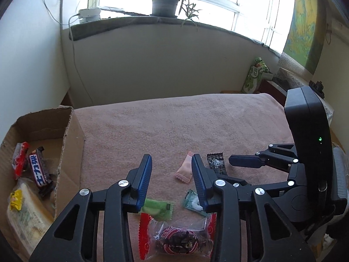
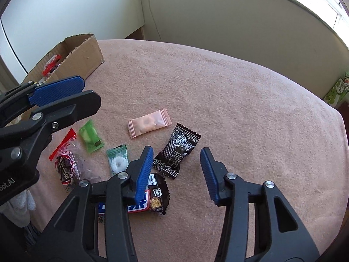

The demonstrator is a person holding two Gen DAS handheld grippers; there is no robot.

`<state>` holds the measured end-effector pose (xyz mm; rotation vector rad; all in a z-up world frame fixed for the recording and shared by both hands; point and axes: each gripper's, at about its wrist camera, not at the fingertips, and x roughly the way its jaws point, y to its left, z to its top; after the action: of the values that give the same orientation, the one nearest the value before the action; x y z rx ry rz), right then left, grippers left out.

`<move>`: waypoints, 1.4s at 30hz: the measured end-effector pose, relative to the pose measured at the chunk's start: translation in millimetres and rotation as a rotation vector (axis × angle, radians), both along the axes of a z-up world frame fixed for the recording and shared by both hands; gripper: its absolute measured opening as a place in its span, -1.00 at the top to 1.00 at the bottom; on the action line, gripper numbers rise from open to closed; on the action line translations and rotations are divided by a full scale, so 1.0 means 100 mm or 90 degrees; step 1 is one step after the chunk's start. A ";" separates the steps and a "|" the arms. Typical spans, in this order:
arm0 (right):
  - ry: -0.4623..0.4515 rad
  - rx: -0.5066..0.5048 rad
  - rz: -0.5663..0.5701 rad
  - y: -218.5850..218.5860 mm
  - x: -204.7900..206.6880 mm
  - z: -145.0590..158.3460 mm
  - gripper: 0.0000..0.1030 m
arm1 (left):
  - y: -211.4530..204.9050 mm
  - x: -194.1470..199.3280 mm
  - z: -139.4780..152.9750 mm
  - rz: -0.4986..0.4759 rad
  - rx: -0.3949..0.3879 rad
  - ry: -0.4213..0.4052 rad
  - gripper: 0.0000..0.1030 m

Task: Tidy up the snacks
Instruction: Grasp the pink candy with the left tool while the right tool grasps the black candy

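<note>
Loose snacks lie on the pink cloth: a pink packet (image 1: 184, 170) (image 2: 148, 125), a black packet (image 1: 216, 162) (image 2: 177, 152), a light green candy (image 1: 158, 207) (image 2: 90, 136), a dark green mint (image 1: 193, 200) (image 2: 117, 159), a red-and-clear packet (image 1: 176, 235) (image 2: 65, 161) and a chocolate bar (image 2: 152, 198). My left gripper (image 1: 172, 157) (image 2: 90, 93) hovers open above the green candies, holding nothing. My right gripper (image 2: 176, 149) is open with the black packet just ahead of its left finger, untouched. The bar lies partly under that finger.
A cardboard box (image 1: 69, 131) (image 2: 87, 54) stands at the left edge, holding a chocolate bar (image 1: 39, 172), a red packet (image 1: 20, 159) and a large pale pack (image 1: 26, 216). Beyond the cloth's far right edge stands a green tissue box (image 1: 255, 76). A potted plant (image 1: 164, 5) sits on the windowsill.
</note>
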<state>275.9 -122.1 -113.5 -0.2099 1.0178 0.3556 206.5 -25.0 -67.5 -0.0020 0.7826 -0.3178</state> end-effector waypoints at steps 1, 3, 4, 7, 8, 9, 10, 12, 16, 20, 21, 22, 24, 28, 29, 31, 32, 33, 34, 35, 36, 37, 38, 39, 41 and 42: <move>0.002 -0.001 0.002 -0.01 0.01 -0.02 0.17 | -0.01 0.02 -0.03 -0.001 0.001 0.006 0.30; 0.002 0.001 0.003 -0.03 0.04 -0.04 0.18 | -0.01 0.07 -0.08 -0.001 0.001 0.020 0.30; 0.002 0.002 0.003 -0.04 0.04 -0.03 0.19 | -0.02 0.09 -0.10 -0.005 0.001 0.028 0.30; 0.003 0.005 0.007 -0.09 0.07 -0.03 0.36 | -0.10 0.14 -0.18 -0.015 0.021 0.043 0.30; 0.004 0.005 0.010 -0.11 0.07 -0.02 0.39 | -0.13 0.15 -0.21 -0.016 0.033 0.045 0.30; 0.005 0.004 0.012 -0.13 0.08 -0.01 0.47 | -0.17 0.16 -0.24 -0.017 0.041 0.048 0.30; 0.005 0.004 0.013 -0.15 0.08 -0.01 0.49 | -0.21 0.17 -0.26 -0.023 0.047 0.052 0.29; 0.006 0.006 0.012 -0.21 0.09 0.00 0.49 | -0.29 0.18 -0.28 -0.035 0.058 0.054 0.22; 0.010 0.018 0.010 -0.30 0.13 0.01 0.49 | -0.43 0.17 -0.30 -0.051 0.090 0.039 -0.04; 0.014 0.028 0.011 -0.37 0.15 0.01 0.50 | -0.45 0.22 -0.33 -0.053 0.100 0.044 -0.05; 0.014 0.029 0.013 -0.39 0.15 0.02 0.50 | -0.45 0.25 -0.35 -0.052 0.102 0.049 -0.05; 0.015 0.030 0.013 -0.40 0.15 0.02 0.50 | -0.45 0.26 -0.36 -0.053 0.103 0.053 -0.05; 0.016 0.033 0.012 -0.43 0.15 0.03 0.51 | -0.46 0.30 -0.38 -0.051 0.105 0.057 -0.05; 0.019 0.042 0.008 -0.44 0.15 0.03 0.51 | -0.47 0.32 -0.41 -0.054 0.104 0.066 0.17; 0.018 0.042 0.008 -0.45 0.15 0.03 0.51 | -0.48 0.31 -0.41 -0.058 0.105 0.064 0.22; 0.018 0.043 0.007 -0.44 0.15 0.03 0.51 | -0.48 0.28 -0.41 -0.066 0.107 0.059 0.50; 0.018 0.044 0.006 -0.44 0.15 0.03 0.51 | -0.50 0.27 -0.41 -0.068 0.109 0.056 0.58; 0.018 0.045 0.006 -0.45 0.15 0.03 0.51 | -0.50 0.26 -0.41 -0.070 0.111 0.054 0.64; 0.018 0.045 0.005 -0.45 0.15 0.03 0.51 | -0.51 0.25 -0.41 -0.070 0.116 0.051 0.64; 0.017 0.045 0.004 -0.45 0.14 0.03 0.51 | -0.52 0.25 -0.41 -0.069 0.118 0.049 0.64; 0.017 0.045 0.004 -0.46 0.14 0.03 0.51 | -0.52 0.25 -0.41 -0.068 0.117 0.048 0.64; 0.017 0.045 0.004 -0.47 0.13 0.04 0.51 | -0.51 0.25 -0.41 -0.065 0.116 0.047 0.65; 0.016 0.046 0.003 -0.48 0.13 0.04 0.51 | -0.51 0.25 -0.40 -0.063 0.115 0.047 0.65; 0.016 0.047 0.002 -0.50 0.12 0.04 0.52 | -0.50 0.25 -0.40 -0.059 0.114 0.045 0.65; 0.015 0.050 0.001 -0.52 0.12 0.05 0.54 | -0.50 0.24 -0.38 -0.055 0.114 0.040 0.65; 0.015 0.051 0.000 -0.52 0.12 0.05 0.55 | -0.49 0.23 -0.38 -0.056 0.112 0.039 0.65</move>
<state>287.5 -174.4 -108.1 -0.1341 1.0242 0.3980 229.1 -74.3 -105.2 0.1887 0.8704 -0.3330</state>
